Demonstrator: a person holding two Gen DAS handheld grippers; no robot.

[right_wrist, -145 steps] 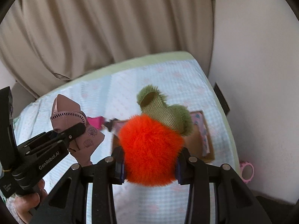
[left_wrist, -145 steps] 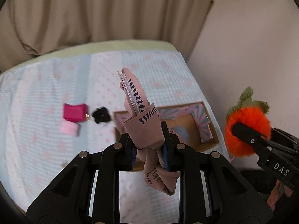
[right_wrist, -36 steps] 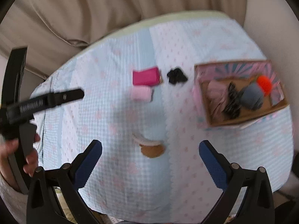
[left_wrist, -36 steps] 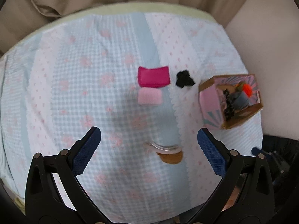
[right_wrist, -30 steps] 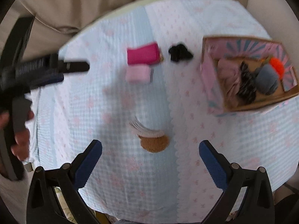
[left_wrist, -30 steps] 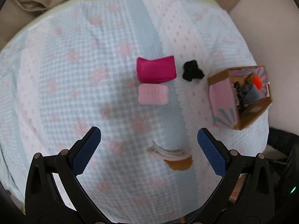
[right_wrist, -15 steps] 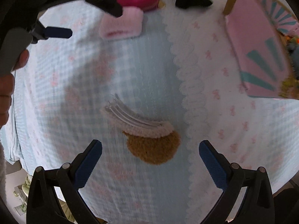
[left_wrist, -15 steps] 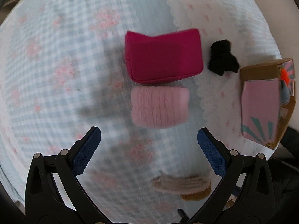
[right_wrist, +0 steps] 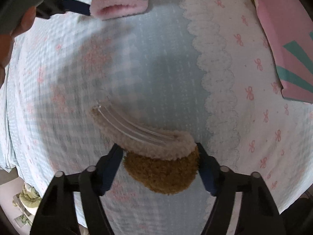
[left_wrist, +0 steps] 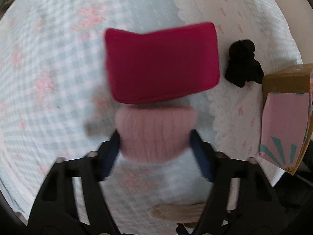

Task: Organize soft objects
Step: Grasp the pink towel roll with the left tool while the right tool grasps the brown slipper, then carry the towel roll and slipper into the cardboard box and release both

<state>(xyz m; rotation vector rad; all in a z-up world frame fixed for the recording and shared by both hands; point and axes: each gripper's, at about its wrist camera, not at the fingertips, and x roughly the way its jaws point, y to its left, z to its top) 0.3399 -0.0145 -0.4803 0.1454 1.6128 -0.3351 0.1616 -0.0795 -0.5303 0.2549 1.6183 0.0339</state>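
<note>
Jaws closing (earlier wide) — pink sock (left_wrist: 154, 135), brown pouch (right_wrist: 160, 168)

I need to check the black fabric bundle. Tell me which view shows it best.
Left wrist view: the black fabric bundle lies whole between magenta pouch and box. Right wrist view shows only its lower edge at the top.

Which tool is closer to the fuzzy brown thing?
Right. The right tool has the fuzzy brown thing between its closing jaws. The left tool is farther up the bed, closing around the pale pink fluffy roll.
</note>
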